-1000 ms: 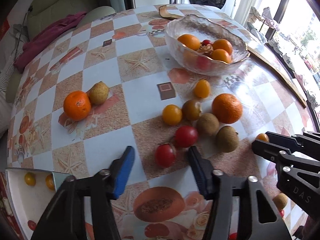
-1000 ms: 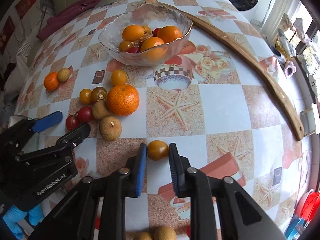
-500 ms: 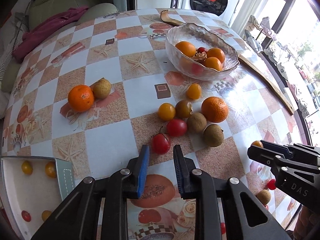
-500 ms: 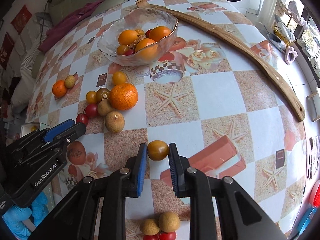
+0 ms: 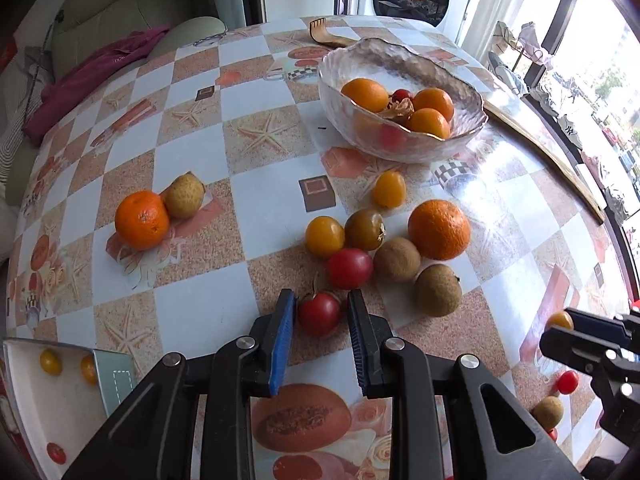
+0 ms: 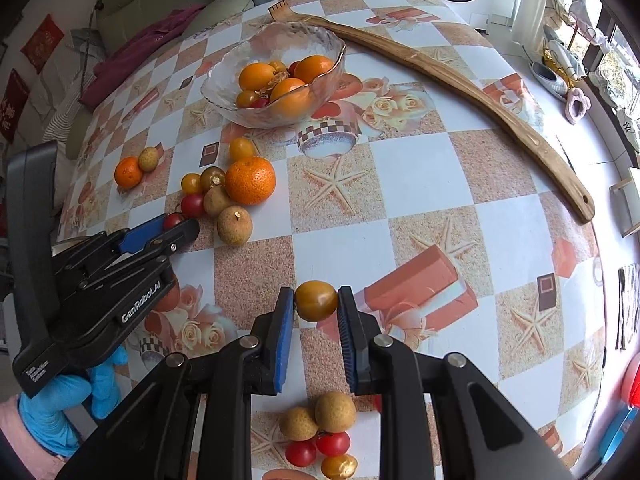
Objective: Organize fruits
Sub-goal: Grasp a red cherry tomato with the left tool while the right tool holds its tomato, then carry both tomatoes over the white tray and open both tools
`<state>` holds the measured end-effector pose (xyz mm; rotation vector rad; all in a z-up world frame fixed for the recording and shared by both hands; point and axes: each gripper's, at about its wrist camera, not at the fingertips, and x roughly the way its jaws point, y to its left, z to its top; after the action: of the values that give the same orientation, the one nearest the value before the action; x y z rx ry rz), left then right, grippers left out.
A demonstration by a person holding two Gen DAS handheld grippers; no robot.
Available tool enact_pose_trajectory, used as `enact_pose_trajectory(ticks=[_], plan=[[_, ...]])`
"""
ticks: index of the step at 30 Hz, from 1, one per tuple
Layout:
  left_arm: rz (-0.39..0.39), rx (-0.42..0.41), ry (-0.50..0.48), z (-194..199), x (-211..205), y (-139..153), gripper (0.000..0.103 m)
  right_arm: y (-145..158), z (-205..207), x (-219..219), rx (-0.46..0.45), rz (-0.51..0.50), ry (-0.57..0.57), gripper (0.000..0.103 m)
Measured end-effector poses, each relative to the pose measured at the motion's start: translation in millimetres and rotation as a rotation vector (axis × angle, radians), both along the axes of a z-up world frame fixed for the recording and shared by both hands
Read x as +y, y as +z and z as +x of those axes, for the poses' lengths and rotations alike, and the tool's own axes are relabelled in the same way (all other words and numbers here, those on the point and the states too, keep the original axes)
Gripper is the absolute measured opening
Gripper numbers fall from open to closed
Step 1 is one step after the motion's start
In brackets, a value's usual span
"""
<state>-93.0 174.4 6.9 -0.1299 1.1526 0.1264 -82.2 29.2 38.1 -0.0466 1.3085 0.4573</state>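
The left gripper (image 5: 321, 312) is clamped on a red cherry tomato (image 5: 319, 313) near the tabletop's (image 5: 192, 304) near edge; the right gripper (image 6: 315, 301) is closed on an amber tomato (image 6: 316, 301), seemingly raised off the table. Sorting is judged partly done: several fruits are held in the glass bowl (image 5: 460, 84) toward the far edge and a few in the white tray (image 5: 24, 396) at the near-left edge. Oranges, longans and tomatoes remain loose at mid-table.

Bowl (image 5: 400, 80) behind loose fruit cluster (image 5: 384, 240) on table (image 5: 200, 312), tray (image 5: 24, 400) near-left

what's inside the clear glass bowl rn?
The clear glass bowl holds three oranges, a small yellow-orange fruit, a red cherry tomato and a dry brown husk. More red shows through the wall; anything beneath the pile is covered.
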Motion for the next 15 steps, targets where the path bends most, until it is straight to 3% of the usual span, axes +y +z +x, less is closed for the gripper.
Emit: enact_pose_trajectory(ticks=[2, 5, 15], plan=[[-0.027, -0.003, 0.008, 1.1, 3.1, 1.5, 0.021, 1.4, -2.0, -2.3, 0.001, 0.002, -0.003, 0.024], [-0.084, -0.019, 0.023, -2.5, 7.1, 8.5, 0.021, 3.8, -4.7, -6.2, 0.004, 0.007, -0.01, 0.024], [-0.104, -0.078, 0.034, -29.3, 10.4, 44.9, 0.021, 14.4, -10.9, -3.6, 0.009, 0.027, -0.001, 0.024]])
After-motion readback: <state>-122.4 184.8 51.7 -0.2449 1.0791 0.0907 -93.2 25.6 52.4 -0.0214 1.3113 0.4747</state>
